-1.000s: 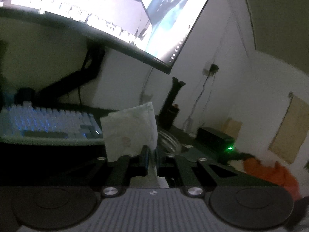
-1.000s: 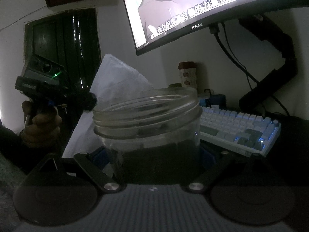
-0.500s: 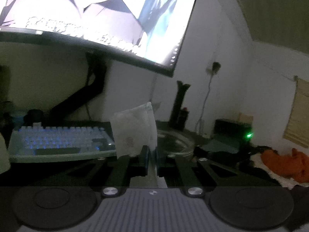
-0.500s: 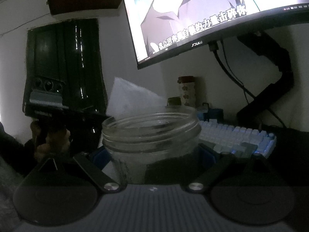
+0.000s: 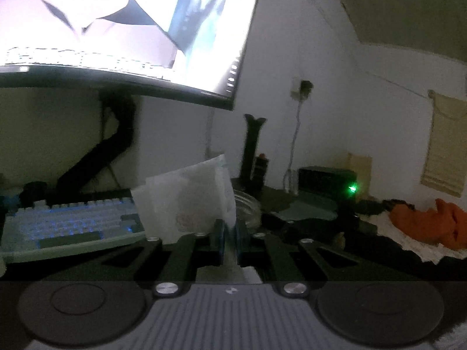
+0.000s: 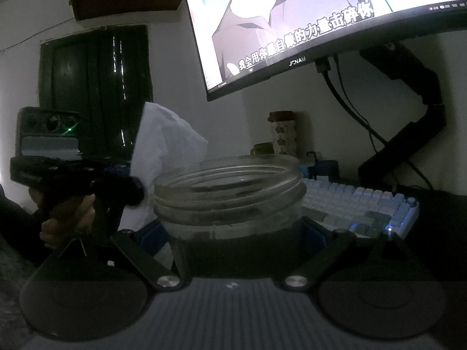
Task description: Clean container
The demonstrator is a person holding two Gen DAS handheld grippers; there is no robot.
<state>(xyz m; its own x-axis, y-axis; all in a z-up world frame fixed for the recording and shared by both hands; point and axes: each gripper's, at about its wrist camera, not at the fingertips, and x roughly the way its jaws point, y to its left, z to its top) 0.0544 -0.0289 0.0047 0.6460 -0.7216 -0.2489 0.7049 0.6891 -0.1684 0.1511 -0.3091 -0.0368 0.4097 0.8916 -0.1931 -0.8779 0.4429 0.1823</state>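
Note:
A clear wide-mouth jar (image 6: 230, 192) stands upright and lidless between the blue pads of my right gripper (image 6: 233, 233), which is shut on its lower body. My left gripper (image 5: 230, 230) is shut on a white tissue (image 5: 186, 201) that stands up above its fingers. In the right wrist view the left gripper (image 6: 128, 186), held by a person's hand (image 6: 58, 218), sits just left of the jar, with the tissue (image 6: 166, 145) rising behind the jar's left rim. Part of the jar's rim (image 5: 248, 207) shows behind the tissue in the left wrist view.
A large lit monitor (image 6: 321, 23) on a black arm (image 6: 408, 134) hangs over the desk. A backlit keyboard (image 6: 359, 204) lies behind the jar, with a patterned cup (image 6: 281, 134) near the wall. A black box with a green light (image 5: 329, 180) and an orange cloth (image 5: 429, 221) lie to the right.
The left gripper has rolled toward level and shifted a little, sinking slightly beside the jar with the tissue still pinched. The right gripper has kept the jar in place.

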